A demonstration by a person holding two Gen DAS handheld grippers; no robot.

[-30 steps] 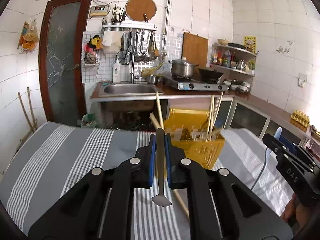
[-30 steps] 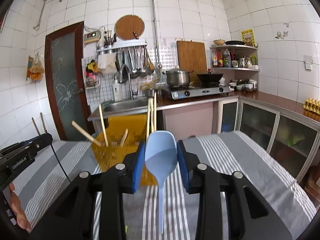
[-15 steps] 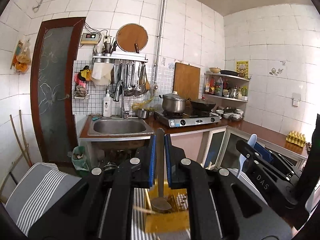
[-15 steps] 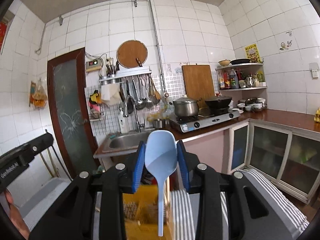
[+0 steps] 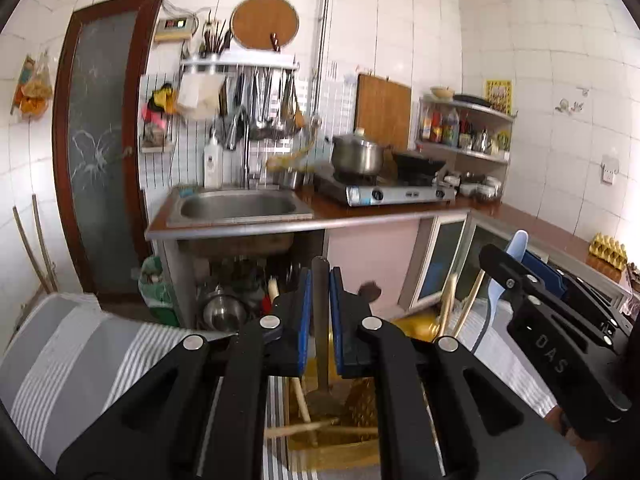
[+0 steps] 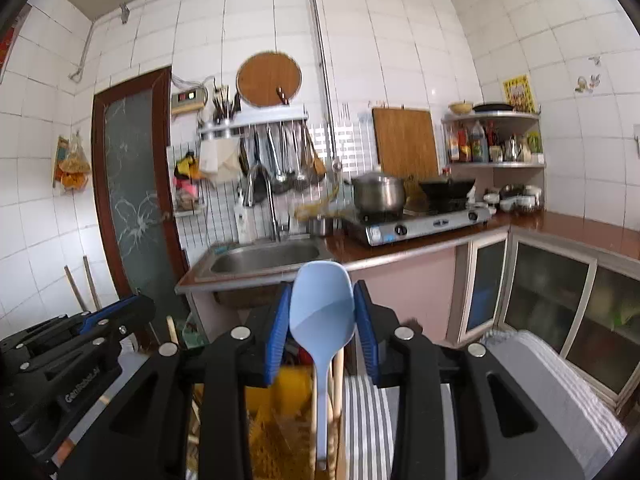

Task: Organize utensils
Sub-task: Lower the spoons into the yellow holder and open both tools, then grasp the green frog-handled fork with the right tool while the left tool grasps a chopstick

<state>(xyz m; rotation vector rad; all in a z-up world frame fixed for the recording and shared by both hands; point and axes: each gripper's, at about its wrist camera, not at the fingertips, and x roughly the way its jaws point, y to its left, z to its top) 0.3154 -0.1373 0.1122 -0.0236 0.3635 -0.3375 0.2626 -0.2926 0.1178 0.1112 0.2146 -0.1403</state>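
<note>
Below, we see the yellow basket (image 5: pixel 344 446) holding wooden chopsticks (image 5: pixel 298 429), on a grey striped cloth (image 5: pixel 80 356). Our left gripper (image 5: pixel 320 312) is clamped on a metal spoon (image 5: pixel 321 344) hanging over the basket; our right gripper (image 6: pixel 321 320) is clamped on a blue spoon (image 6: pixel 322 312). Beyond stand a sink (image 5: pixel 240 206) and stove (image 5: pixel 384 192). Only the right view shows the glass cabinets (image 6: pixel 548 300) fully.

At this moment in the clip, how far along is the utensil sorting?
Done: several wooden chopsticks already stand in the yellow basket. In hand: the left gripper is shut on a metal spoon, the right gripper on a light blue plastic spoon, both above the basket. Left: dropping both in.
</note>
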